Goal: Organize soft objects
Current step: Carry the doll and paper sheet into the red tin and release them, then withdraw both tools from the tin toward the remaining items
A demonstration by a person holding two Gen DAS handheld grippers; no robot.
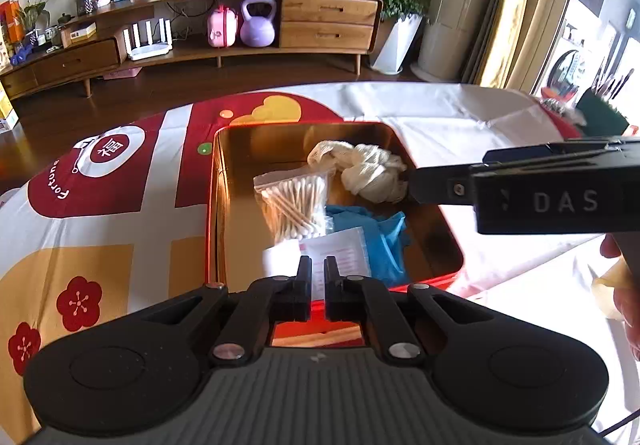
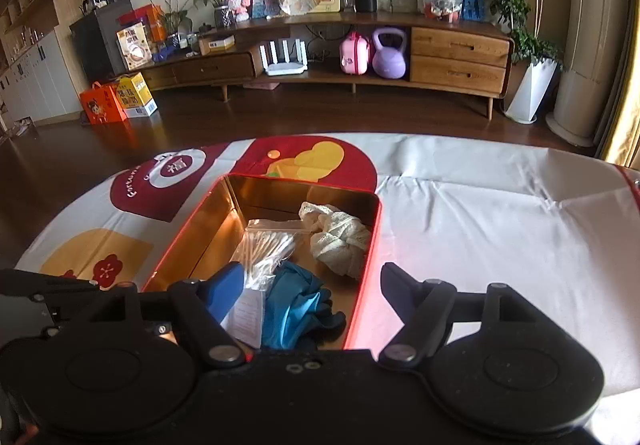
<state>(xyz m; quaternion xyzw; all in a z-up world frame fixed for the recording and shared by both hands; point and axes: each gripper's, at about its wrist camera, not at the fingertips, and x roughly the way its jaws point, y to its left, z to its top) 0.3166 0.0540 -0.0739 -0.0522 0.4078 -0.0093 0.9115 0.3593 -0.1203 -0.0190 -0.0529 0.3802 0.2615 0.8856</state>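
Red tin (image 2: 362,285) w/ gold inside; blue glove (image 2: 298,309); cream gauze (image 2: 340,241).

Daylight comes in from the right, where the curtains (image 1: 516,5) glow yellow and the window area beyond them is washed out in the left wrist view. It falls brightly on the white tablecloth (image 2: 480,229), blowing out the near right corner in both views. The gold inner walls of the tin (image 1: 224,205) throw back a warm orange glare, while the right side of its floor lies in shadow. The floor (image 2: 280,117) and cabinet (image 2: 456,57) sit dimmer. Both pictures bend strongly at the edges, with dark corners. The near black tongs (image 1: 318,277) look soft; the room's centre is reasonably sharp.
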